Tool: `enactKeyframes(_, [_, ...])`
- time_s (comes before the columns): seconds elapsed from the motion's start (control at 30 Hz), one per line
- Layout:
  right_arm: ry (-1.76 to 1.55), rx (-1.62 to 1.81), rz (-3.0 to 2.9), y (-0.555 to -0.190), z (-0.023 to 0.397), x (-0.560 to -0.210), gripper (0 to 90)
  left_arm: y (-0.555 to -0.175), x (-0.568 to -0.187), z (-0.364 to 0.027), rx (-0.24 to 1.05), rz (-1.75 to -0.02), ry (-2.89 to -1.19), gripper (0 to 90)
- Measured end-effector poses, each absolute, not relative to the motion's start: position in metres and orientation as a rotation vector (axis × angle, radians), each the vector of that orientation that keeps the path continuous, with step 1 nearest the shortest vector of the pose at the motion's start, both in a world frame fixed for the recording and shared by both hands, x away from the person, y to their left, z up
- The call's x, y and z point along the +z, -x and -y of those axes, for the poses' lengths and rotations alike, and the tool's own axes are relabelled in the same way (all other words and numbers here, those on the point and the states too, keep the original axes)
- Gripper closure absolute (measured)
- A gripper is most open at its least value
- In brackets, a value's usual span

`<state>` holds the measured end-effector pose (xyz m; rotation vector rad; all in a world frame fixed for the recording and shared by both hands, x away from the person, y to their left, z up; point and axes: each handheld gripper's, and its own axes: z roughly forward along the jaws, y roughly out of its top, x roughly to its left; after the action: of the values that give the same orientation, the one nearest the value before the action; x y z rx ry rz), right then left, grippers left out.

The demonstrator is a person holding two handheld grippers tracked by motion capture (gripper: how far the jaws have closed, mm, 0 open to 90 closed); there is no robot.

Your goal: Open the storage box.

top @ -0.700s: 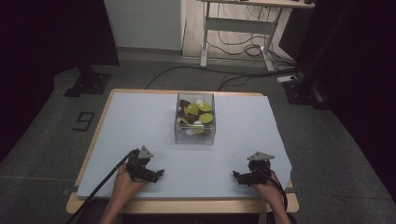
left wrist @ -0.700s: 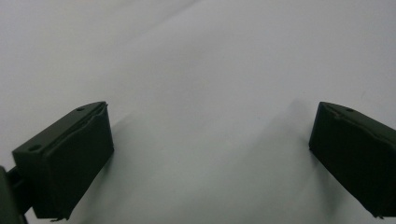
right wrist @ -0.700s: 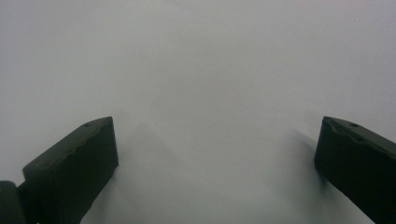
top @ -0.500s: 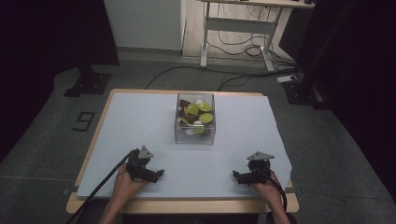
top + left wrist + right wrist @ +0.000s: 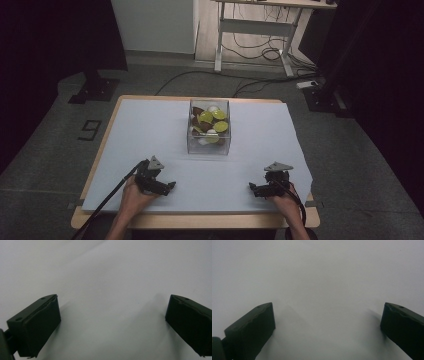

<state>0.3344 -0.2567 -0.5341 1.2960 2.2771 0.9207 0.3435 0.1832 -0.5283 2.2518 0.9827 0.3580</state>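
Dark curtains and a cabled desk frame are closing in the far side of the room, and nearer me a wooden table (image 5: 300, 220) is sitting under a pale sheet (image 5: 150, 130). Toward the back middle of that sheet, a clear box (image 5: 209, 148) is standing upright, holding green, brown and white pieces (image 5: 210, 122) heaped inside.

To my eye the risk is lying in that box: its walls are see-through and look light, so a jaw coming in low could be shoving or tipping it rather than entering from above, and the heaped pieces could be spilling or slipping out of a pinch.

Both tongs are resting near the front edge, well apart from the box. The left gripper (image 5: 167, 186) and the right gripper (image 5: 254, 189) are pointing inward toward each other, jaws spread wide, with nothing between them.
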Motion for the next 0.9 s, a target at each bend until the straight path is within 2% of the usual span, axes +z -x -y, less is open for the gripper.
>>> enactKeyframes(0.23, [-1.302,0.913,-2.294,-0.334,0.256,-0.532,0.3,-0.343,-0.527,-0.184,0.357,-0.988,-2.244,0.8])
enactKeyframes(0.67, [-1.273,0.939,-2.357,-0.331,0.246,-0.522,0.0,-0.338,-0.512,-0.185,0.320,-0.905,-2.165,14.2])
enactKeyframes(0.9, [-1.276,0.974,-2.350,-0.332,0.242,-0.514,0.0,-0.337,-0.506,-0.182,0.339,-0.877,-2.158,15.5])
